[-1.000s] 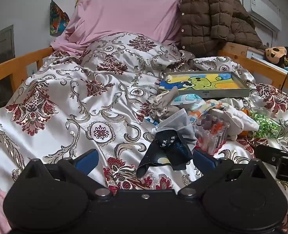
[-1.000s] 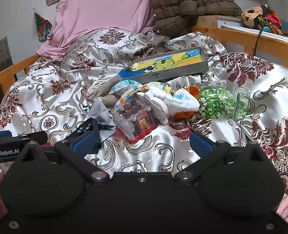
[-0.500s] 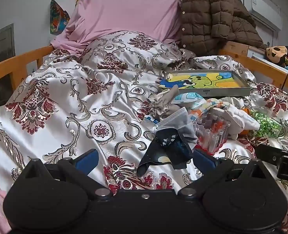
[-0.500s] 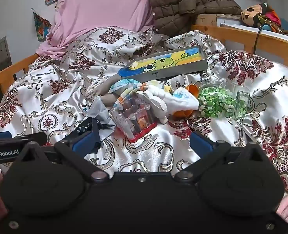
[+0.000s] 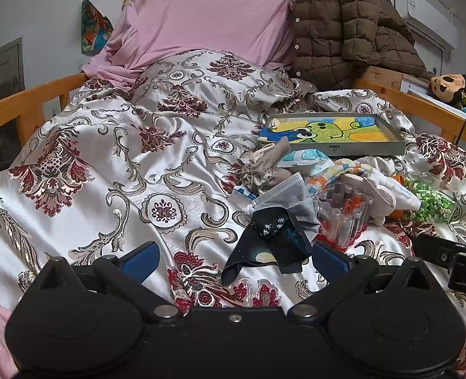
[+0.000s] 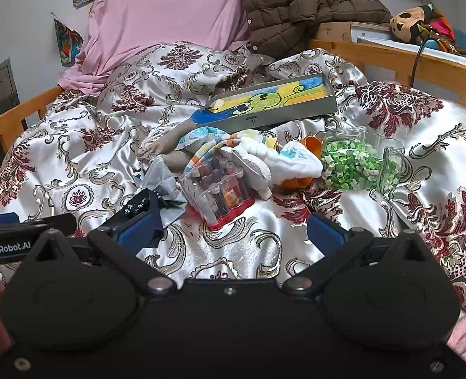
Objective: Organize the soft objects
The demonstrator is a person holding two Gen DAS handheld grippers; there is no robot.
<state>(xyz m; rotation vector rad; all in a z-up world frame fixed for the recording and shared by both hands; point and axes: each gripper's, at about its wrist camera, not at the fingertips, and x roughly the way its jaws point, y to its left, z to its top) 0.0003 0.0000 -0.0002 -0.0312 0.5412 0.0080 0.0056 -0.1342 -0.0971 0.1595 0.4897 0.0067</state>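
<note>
A satin bedspread [image 5: 113,164] with dark red and grey scrollwork fills most of both frames. At the top centre a pink sheet [image 5: 201,15] drapes down, with a brown quilted jacket [image 5: 343,25] heaped to its right. Right of centre lies a flat grey box [image 5: 334,131] with a green cartoon picture inside.

Just below the box sits the pile of small things: a striped towel [image 6: 220,148] and a white cloth [image 6: 293,161] bunched together, a beige drawstring pouch [image 5: 261,165] at the pile's left, and a grey face mask [image 5: 286,194] overlapping a dark blue cloth [image 5: 264,246] with white characters. A clear case of tubes [image 6: 217,189] rests against the towel, and a clear bag of green bits [image 6: 353,161] lies at the pile's right.

The left gripper [image 5: 234,257] hovers low in the frame, fingers spread wide, the dark cloth between them. The right gripper [image 6: 230,229] is likewise spread wide, holding nothing, just below the tube case.
</note>
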